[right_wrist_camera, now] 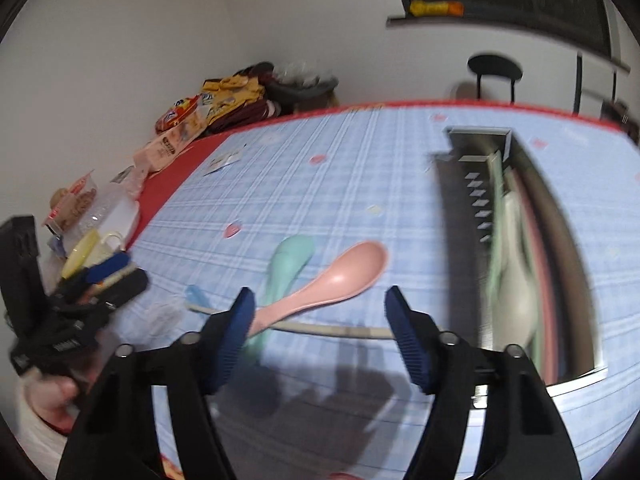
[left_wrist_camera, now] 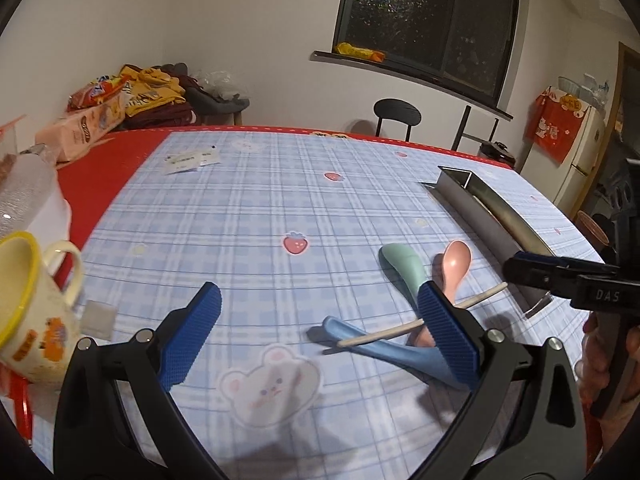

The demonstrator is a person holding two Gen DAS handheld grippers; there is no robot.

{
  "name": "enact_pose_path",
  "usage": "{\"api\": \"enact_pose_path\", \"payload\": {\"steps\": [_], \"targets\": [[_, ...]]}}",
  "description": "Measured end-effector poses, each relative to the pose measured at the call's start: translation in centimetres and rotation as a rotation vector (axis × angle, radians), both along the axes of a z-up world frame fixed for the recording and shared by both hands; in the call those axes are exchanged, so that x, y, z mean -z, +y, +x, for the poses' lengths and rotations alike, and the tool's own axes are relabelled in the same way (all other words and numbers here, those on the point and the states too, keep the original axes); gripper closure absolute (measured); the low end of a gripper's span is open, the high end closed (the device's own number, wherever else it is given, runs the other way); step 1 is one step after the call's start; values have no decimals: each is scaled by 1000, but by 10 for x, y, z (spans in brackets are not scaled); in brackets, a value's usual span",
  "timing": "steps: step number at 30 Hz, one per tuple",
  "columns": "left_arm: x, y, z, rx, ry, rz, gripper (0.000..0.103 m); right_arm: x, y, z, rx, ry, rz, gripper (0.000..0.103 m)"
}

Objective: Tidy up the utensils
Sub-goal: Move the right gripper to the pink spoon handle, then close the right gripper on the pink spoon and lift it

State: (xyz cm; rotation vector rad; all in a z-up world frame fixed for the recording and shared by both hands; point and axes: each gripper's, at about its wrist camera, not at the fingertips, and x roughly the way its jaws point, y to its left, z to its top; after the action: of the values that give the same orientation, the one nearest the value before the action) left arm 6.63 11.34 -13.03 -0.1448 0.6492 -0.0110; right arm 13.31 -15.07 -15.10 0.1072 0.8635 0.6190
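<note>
Plastic spoons lay crossed low and right of centre in the left wrist view: a pink spoon point(left_wrist_camera: 454, 266), a mint spoon point(left_wrist_camera: 404, 266) and a blue spoon point(left_wrist_camera: 380, 344), with a pale chopstick point(left_wrist_camera: 420, 322) lying across them. The steel tray point(left_wrist_camera: 480, 216) stood just beside them, toward the right edge; in the right wrist view it already seemed to hold some utensils, though blur hid which.

Both claws held nothing. The left claw point(left_wrist_camera: 320, 336) stood wide open, its right pad in front of the spoon handles. The right claw point(right_wrist_camera: 322, 340) was partly open, hovering over the pink spoon's handle and the chopstick.

A good pickup probably meant closing on one handle only, since the pieces overlapped; the chopstick on top looked likely to be dragged or pinched along. Lifting the topmost piece first seemed safest.

Elsewhere on the plaid surface point(left_wrist_camera: 260, 200), a yellow-rimmed mug point(left_wrist_camera: 28, 308) sat at the left edge and snack packets point(left_wrist_camera: 104, 100) at the upper left, all well apart from the work.
</note>
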Motion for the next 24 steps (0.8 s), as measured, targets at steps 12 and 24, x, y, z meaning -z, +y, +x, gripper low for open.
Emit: {"api": "enact_pose_path", "payload": {"steps": [12,24], "targets": [[-1,-7,9,61,7,31,6,29,44,17,83,166,-53,57],[10,2,8,66,19,-46,6,38,49,24,137,199,-27,74]]}}
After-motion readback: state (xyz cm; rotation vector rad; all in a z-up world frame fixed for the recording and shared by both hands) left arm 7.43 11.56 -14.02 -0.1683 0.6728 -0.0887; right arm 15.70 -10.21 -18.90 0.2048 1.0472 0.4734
